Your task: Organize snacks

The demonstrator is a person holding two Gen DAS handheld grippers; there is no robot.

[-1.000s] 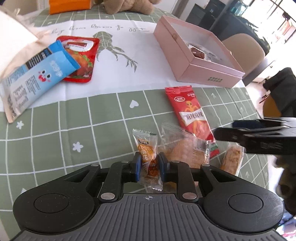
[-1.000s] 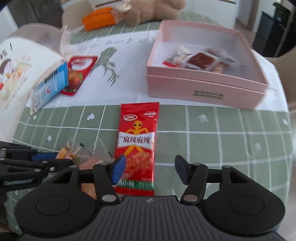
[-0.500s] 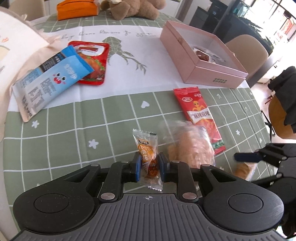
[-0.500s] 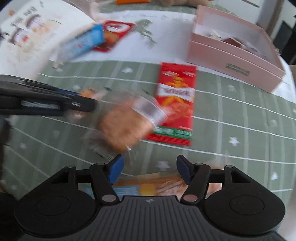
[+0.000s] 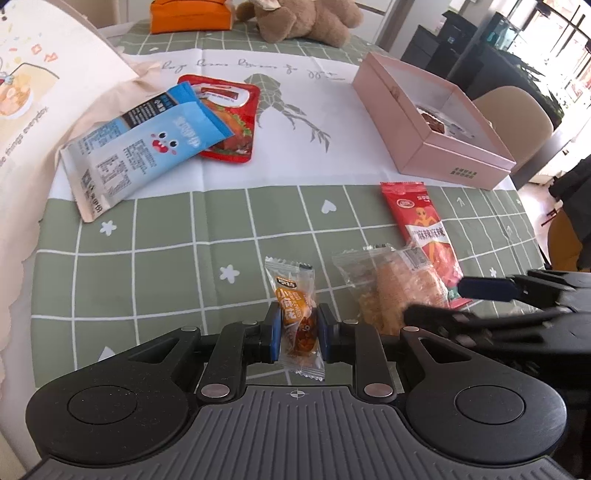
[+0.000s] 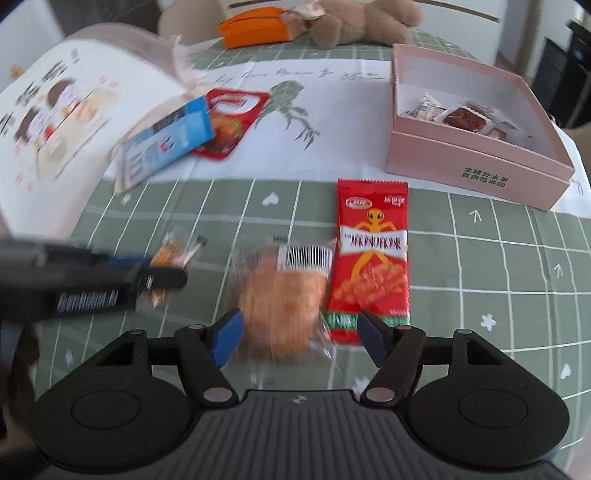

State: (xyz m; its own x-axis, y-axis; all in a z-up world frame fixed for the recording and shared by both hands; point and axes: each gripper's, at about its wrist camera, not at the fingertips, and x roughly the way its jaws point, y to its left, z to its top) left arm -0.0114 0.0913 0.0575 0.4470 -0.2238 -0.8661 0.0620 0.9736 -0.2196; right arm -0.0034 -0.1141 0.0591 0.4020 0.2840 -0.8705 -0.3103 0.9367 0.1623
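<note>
**Two grippers over scattered snacks: one loaded, one about to take**

Setting: a table under a green checked tablecloth (image 5: 166,266) with a white printed panel; a bright room with dark furniture lies beyond. At the far right stands the pink box (image 6: 476,162), open, a few wrapped snacks already inside it: in all likelihood the place where the snacks are to go. A soft toy (image 5: 306,18) and an orange pouch (image 5: 188,14) lie at the far edge, well clear of the work.

Key relation: the bread in a clear wrapper (image 6: 280,295) lies directly ahead of the right gripper (image 6: 299,332), between its blue pads, its long axis running away from the gripper toward the box. The jaws have just been opening and stand wide; the pads do not yet press the wrapper. The right hand is plainly the nearer.

Beside it, touching on the right, lies the red packet (image 6: 373,258), lengthwise likewise. The blue packet (image 5: 144,147) overlaps a second red pouch (image 5: 229,118) at far left.

The left gripper (image 5: 295,332) is clamped on a small orange sweet (image 5: 295,314), held upright.
</note>
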